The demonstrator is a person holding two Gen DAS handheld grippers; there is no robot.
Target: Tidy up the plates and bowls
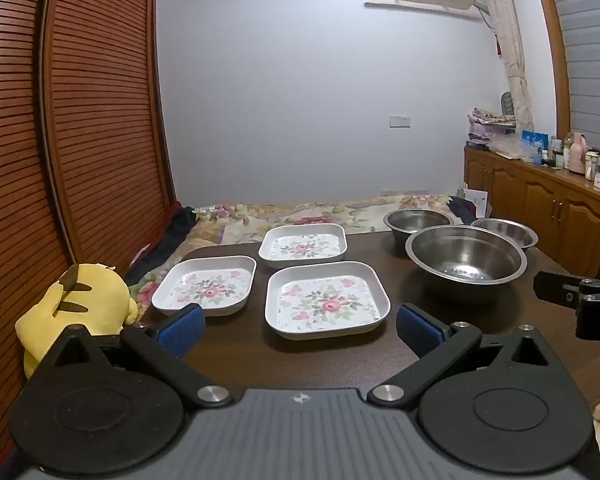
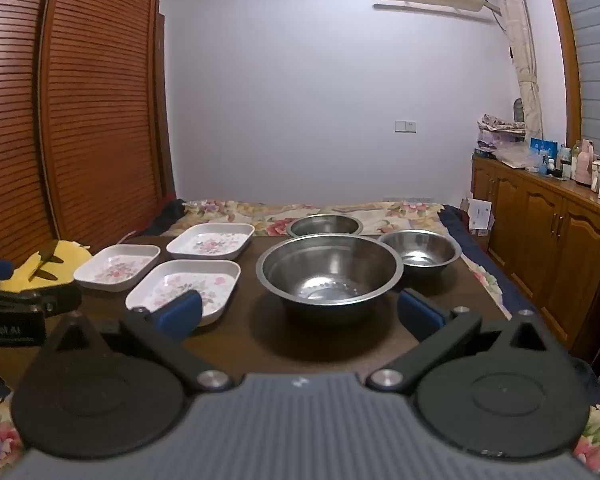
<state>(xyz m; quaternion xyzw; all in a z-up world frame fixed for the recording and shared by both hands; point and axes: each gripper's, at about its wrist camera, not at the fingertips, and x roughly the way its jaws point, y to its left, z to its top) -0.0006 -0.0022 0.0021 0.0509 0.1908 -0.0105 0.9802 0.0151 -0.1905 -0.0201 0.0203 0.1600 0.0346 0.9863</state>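
I am holding both tongs, left tongs (image 1: 298, 326) and right tongs (image 2: 300, 312), wide open and empty, aiming to grip the nearest plate (image 1: 327, 300) squarely by its rim.

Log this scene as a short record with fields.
surface: dark wooden table
plates: three square floral plates, none stacked; nearest, left, far
bowls: three steel bowls, separate; large bowl, right bowl, far bowl
left gripper: open, empty
right gripper: open, empty
beside table: yellow plush toy
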